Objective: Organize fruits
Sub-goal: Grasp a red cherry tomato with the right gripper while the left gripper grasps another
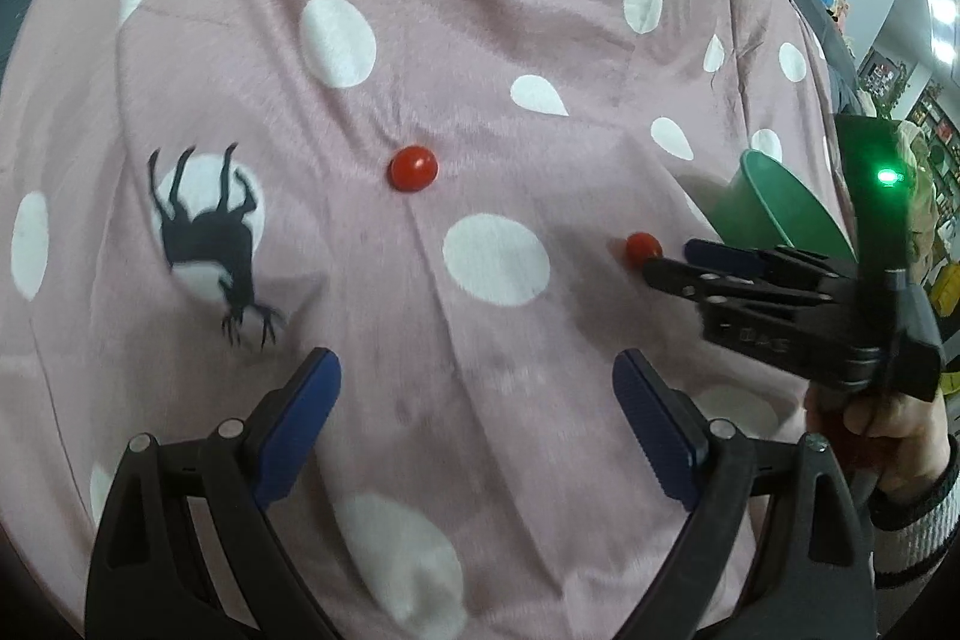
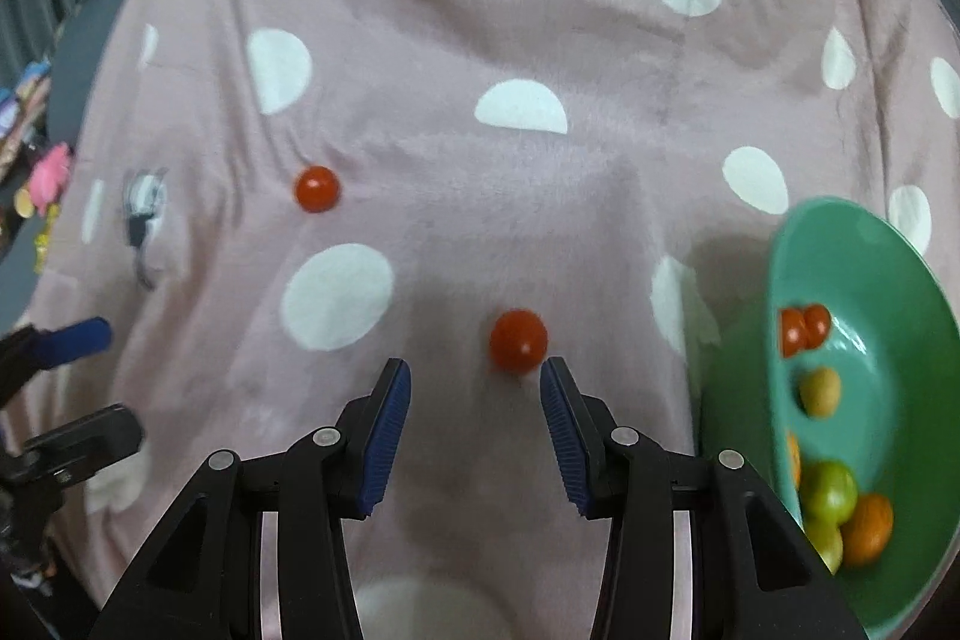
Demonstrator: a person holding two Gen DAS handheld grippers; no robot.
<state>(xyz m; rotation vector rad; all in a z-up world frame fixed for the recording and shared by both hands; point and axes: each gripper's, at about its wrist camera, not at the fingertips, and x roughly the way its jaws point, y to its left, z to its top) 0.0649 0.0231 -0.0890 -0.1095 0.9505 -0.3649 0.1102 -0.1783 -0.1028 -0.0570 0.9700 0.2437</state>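
Right gripper point(image 2: 475, 424) apart and empty, just behind small red fruit point(image 2: 518, 341) on pink cloth point(image 2: 540, 40), beside green bowl point(image 2: 870, 244). Probably light, smooth, easily rolling: best pinched gently across middle. Left gripper point(image 1: 477, 421) wide apart, empty.

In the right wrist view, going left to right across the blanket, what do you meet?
Left gripper at the left edge → far red tomato → near red tomato, just ahead of the right gripper → green bowl holding fruit.
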